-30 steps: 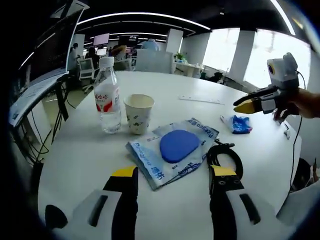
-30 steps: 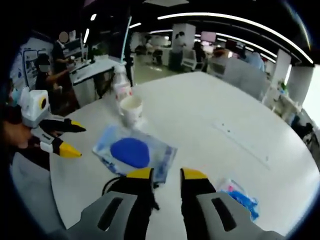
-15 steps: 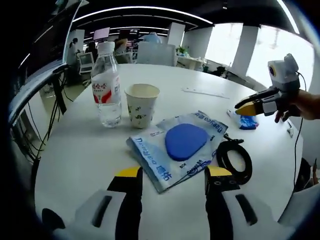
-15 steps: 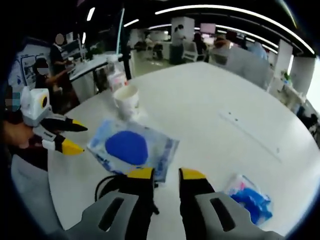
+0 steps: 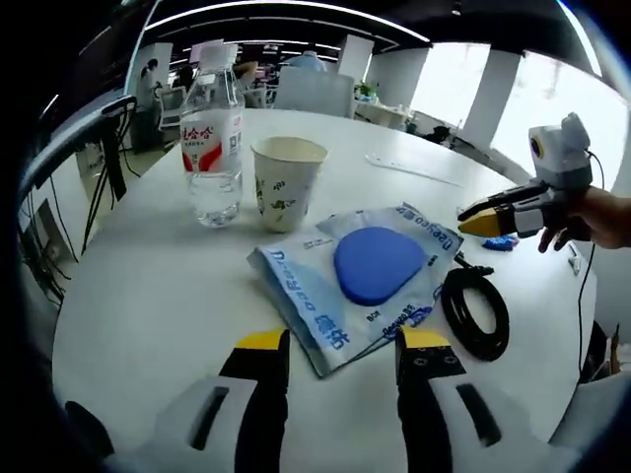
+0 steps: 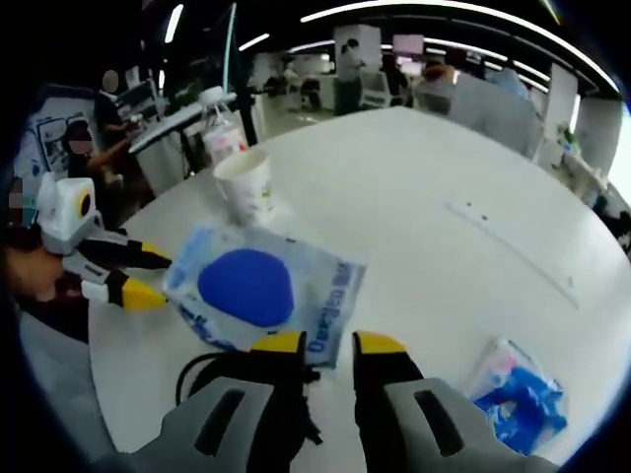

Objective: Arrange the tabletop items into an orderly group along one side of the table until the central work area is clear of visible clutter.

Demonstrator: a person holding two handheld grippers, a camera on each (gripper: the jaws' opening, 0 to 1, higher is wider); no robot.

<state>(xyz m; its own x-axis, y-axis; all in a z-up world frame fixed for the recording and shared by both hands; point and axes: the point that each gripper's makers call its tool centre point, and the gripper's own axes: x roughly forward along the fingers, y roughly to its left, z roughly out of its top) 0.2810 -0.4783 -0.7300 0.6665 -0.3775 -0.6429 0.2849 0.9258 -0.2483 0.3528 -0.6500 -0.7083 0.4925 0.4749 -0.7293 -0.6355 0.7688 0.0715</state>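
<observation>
with your left gripper (image 5: pixel 330 347), jaws parted and empty, above the plastic packet's (image 5: pixel 355 279) near edge beside the cable coil (image 5: pixel 476 312), and your right gripper (image 6: pixel 330 347) nearly closed, holding nothing, you did best pinching that edge low and flat.

Open tool (image 5: pixel 337 343) — blue pouch (image 5: pixel 357 274) ahead

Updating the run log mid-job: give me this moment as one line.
left gripper: open, empty, over blue packet | right gripper: open, empty, above black cable coil | water bottle, paper cup: upright | small blue wrapper: apart
</observation>
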